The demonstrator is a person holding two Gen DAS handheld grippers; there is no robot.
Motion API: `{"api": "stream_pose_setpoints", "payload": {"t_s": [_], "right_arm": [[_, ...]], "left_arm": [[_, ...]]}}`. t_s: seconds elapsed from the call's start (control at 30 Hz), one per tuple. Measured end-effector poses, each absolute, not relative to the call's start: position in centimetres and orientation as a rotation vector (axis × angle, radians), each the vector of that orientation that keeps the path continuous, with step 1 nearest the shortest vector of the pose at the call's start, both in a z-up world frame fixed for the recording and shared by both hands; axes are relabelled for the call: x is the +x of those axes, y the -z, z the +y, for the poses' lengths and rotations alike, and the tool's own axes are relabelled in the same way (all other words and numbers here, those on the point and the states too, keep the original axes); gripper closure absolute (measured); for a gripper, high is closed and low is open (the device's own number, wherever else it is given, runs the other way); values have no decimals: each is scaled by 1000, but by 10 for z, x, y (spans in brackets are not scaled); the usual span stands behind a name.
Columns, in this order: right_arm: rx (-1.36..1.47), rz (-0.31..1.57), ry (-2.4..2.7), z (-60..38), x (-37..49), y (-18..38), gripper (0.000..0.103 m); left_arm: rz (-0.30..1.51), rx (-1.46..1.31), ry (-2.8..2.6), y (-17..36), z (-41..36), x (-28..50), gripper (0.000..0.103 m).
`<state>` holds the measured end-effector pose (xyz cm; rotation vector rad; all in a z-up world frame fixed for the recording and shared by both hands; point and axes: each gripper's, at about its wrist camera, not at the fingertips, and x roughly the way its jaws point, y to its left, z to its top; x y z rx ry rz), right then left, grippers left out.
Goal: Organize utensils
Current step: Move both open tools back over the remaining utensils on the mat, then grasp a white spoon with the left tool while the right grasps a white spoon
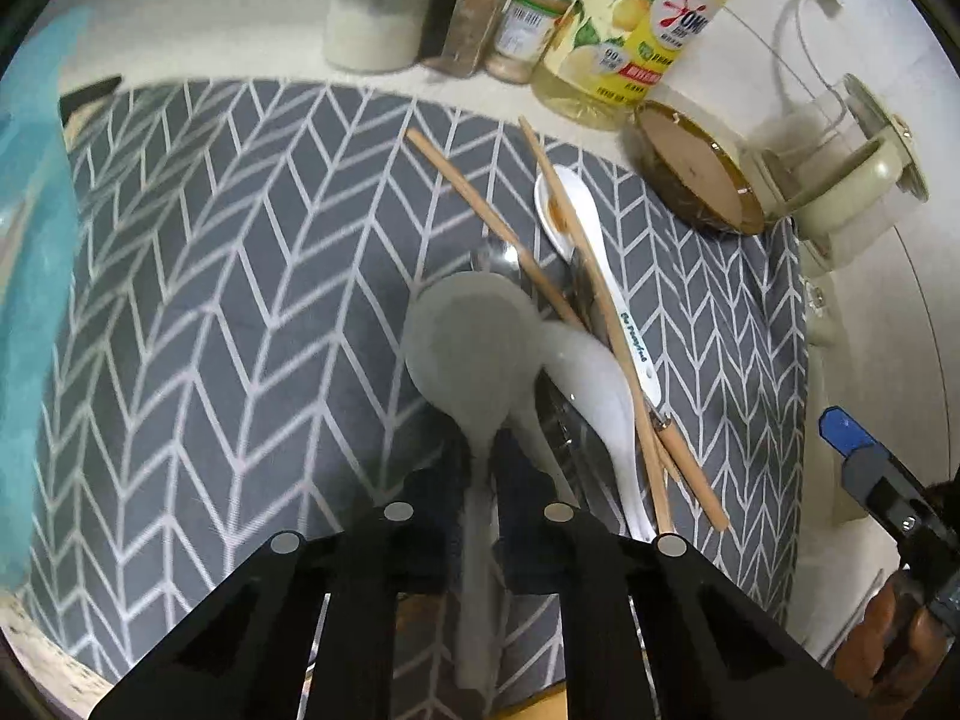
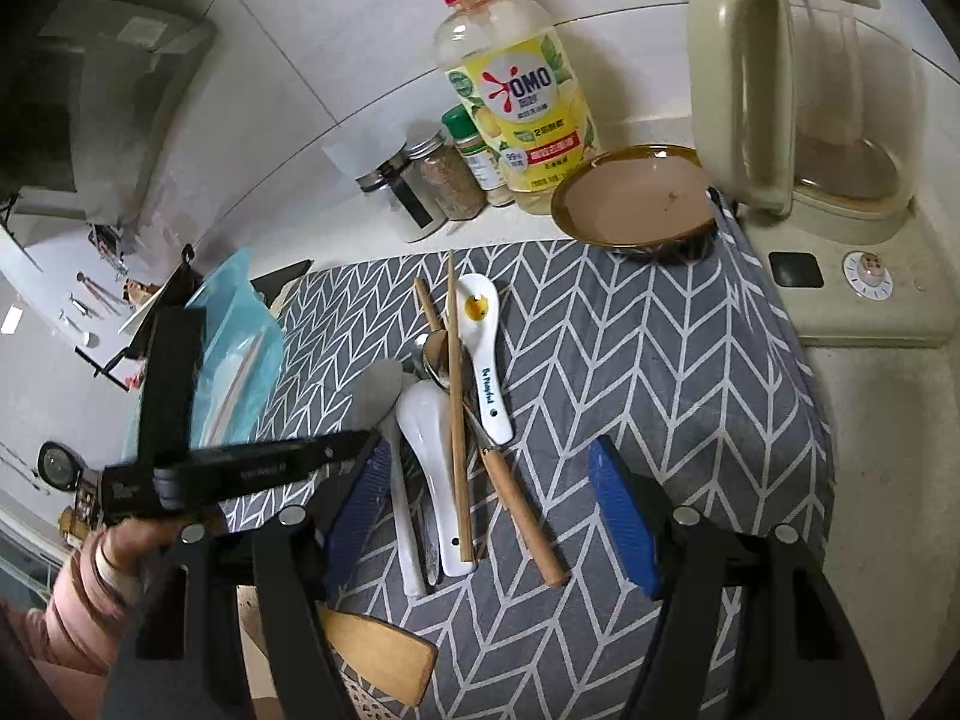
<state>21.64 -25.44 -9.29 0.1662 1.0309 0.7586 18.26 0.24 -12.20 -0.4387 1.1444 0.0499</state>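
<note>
Ahead of the right gripper [image 2: 492,516], spoons [image 2: 432,456] and chopsticks [image 2: 456,408] lay heaped on the mat [image 2: 660,372]. A wooden spatula [image 2: 384,654] lay nearer, to its left. Beyond the mat stood a bowl [image 2: 636,201], bottle [image 2: 516,108] and jars [image 2: 450,180]; a kettle [image 2: 798,96] stood to the right.

My left gripper [image 1: 477,480] hides the grey rice paddle's handle [image 1: 477,588] at lower centre, while metal spoons [image 1: 510,264] lie half-buried under wooden chopsticks [image 1: 480,204].

"OMO" and "99%" on the yellow detergent bottle [image 2: 521,120]; "Be Playful" on the white spoon [image 2: 485,354]
</note>
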Motion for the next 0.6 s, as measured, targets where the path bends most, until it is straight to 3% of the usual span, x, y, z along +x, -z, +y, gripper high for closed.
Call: {"api": "stream_pose_setpoints", "payload": {"t_s": [0.23, 0.4, 0.43, 0.57, 0.6], "right_arm": [[178, 1032, -817, -244, 214, 111, 37], [175, 962, -842, -226, 232, 121, 37], [179, 955, -840, -222, 240, 124, 41], [137, 941, -856, -190, 284, 135, 69], [121, 948, -865, -181, 295, 138, 69]], "left_arm": [[1092, -641, 46, 114, 36, 149, 93], [1081, -610, 14, 110, 43, 134, 93], [1074, -614, 19, 109, 44, 132, 93], [1043, -587, 44, 101, 39, 129, 93], [1041, -584, 45, 100, 39, 129, 93]]}}
